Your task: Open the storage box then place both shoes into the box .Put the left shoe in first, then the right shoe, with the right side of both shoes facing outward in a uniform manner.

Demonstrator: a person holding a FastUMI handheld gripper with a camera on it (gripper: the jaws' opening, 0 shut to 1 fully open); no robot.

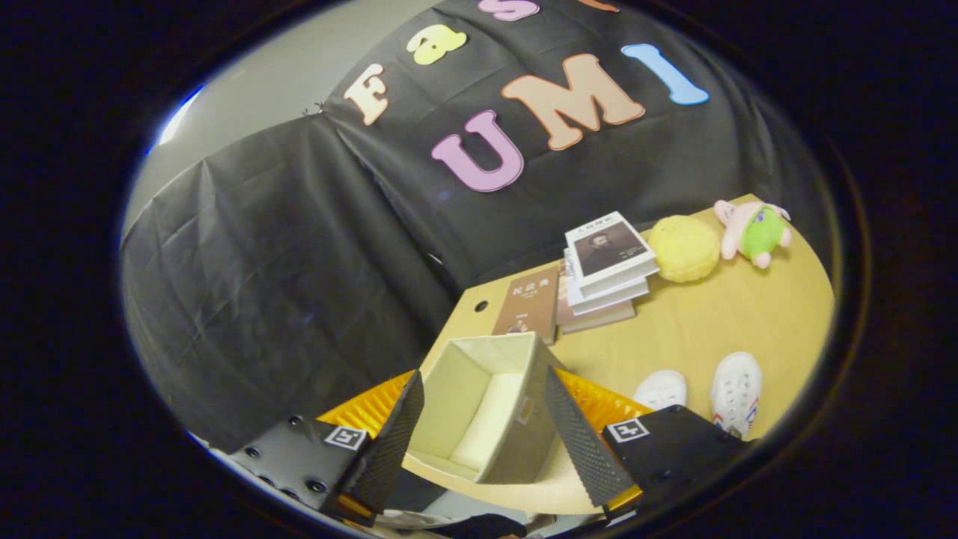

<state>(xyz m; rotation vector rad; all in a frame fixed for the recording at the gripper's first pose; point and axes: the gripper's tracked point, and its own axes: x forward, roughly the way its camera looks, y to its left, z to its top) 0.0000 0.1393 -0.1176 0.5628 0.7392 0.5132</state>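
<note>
My gripper (486,442) hangs open, holding nothing, with the open, empty box (486,404) just ahead between its fingers. Both shoes (703,391) stand on the bench (718,314) beside the box. They look light and soft-sided; I'd pinch one at its heel collar.

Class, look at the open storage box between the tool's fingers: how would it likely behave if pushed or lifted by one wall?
The storage box looks like thin fabric-covered board, so probably light and easy to slide on the smooth table. It appears empty and open-topped, so a wall may flex, and a high push might tip it. The tool is open around it.
</note>
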